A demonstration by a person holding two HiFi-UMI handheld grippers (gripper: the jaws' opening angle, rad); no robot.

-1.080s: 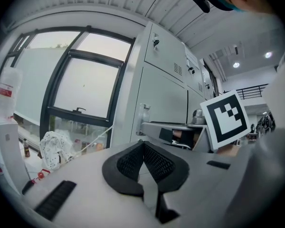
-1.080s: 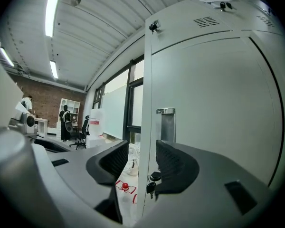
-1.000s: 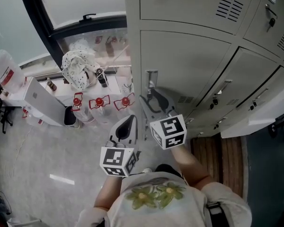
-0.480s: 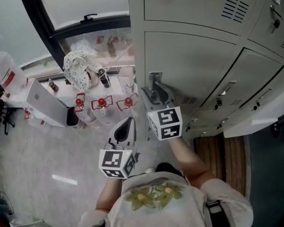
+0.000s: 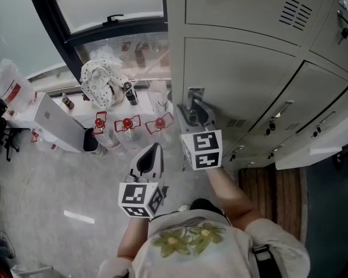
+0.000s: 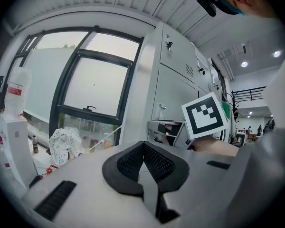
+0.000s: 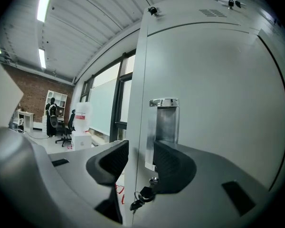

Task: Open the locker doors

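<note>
The locker door [image 5: 243, 80] is shut and fills the head view from 12 to 3 o'clock, beside other shut doors at 3 and above. Its steel handle [image 5: 193, 97] sits on the door's left edge, just above the middle of that view. In the right gripper view the handle [image 7: 164, 120] stands upright at centre, and a key [image 7: 140, 195] hangs from the lock at its 6 o'clock.

The right gripper [image 5: 191, 111] is raised to the handle from 6 o'clock. Its jaws stand apart, one on each side of the door's left edge, with the handle's lower end in the gap [image 7: 140, 150]. Whether either jaw touches the metal cannot be told.

The left gripper [image 5: 155, 149] hangs at 7 o'clock of the right one, well clear of the locker, pointing toward the window [image 5: 98, 4]. Its jaws are pressed together with nothing between them [image 6: 143, 146].

At 10 o'clock in the head view, under the window, lie a spotted bag [image 5: 100, 81], red-capped bottles [image 5: 127, 124] and a white box [image 5: 53, 122]. A wooden mat [image 5: 270, 191] lies at the locker's foot at 4 o'clock.
</note>
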